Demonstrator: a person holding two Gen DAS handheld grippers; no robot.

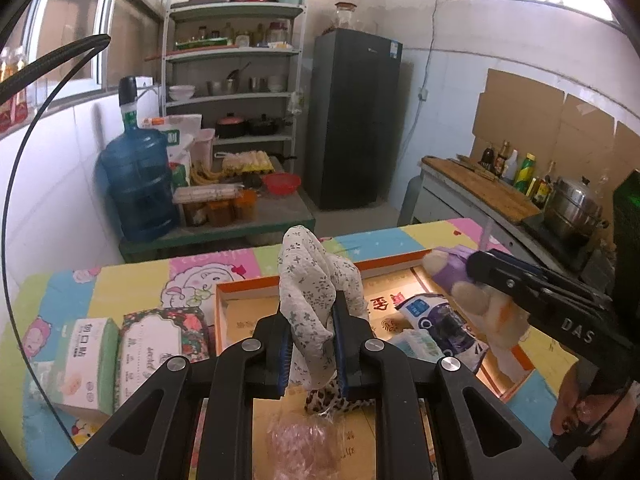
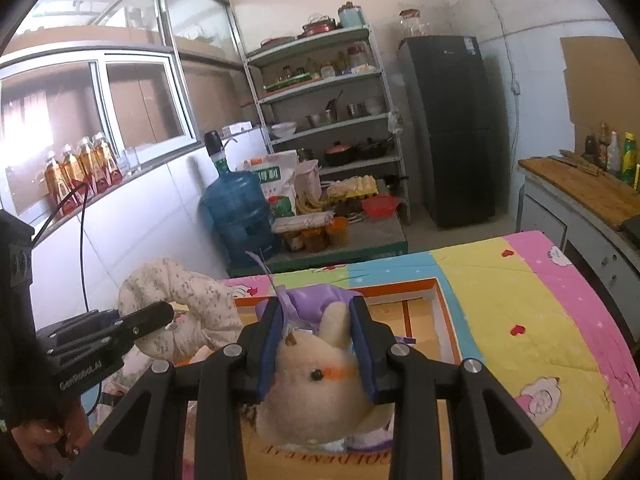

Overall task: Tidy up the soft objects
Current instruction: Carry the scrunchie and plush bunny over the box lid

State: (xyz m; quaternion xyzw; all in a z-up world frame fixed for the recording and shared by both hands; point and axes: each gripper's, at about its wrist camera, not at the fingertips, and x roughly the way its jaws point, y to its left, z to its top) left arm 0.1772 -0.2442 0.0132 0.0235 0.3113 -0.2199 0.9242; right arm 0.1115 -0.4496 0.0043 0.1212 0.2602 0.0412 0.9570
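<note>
Risks first, left side. The left hand-held gripper (image 1: 310, 344) pinches only the middle of a floral cloth (image 1: 308, 280); the top of the cloth stands loose above the pads and its lower end hangs below them. Judgement: thin fabric like this could slide out of the pads if swung, or the dangling end could catch on the orange rim of the box (image 1: 248, 284) below. A leopard-print piece (image 1: 326, 398) and a crinkled clear bag (image 1: 300, 440) lie in the box under the gripper, and a trailing hem could drag them along. The two tissue packs (image 1: 132, 352) sit on the surface just left of the box, clear of the grip.

Right side. The right hand-held gripper (image 2: 316, 350) squeezes a beige plush toy (image 2: 316, 384) at the head, with a purple part of the toy bunched between the pads at the far end. Judgement: the plush body hangs below the grip and is bulky, so it may pivot or spring out of the pads if the squeeze eases. Both held things hang close together over the same box, so the two grippers could bump or tangle cloth with toy.

Grip state: left jaws narrow, closed onto the cloth. Right jaws about half apart, filled by the toy's head. Both things are lifted above the box on the patterned surface (image 2: 520, 280), neither resting on it. A blue-and-white packet (image 1: 440, 320) lies in the box between them.
</note>
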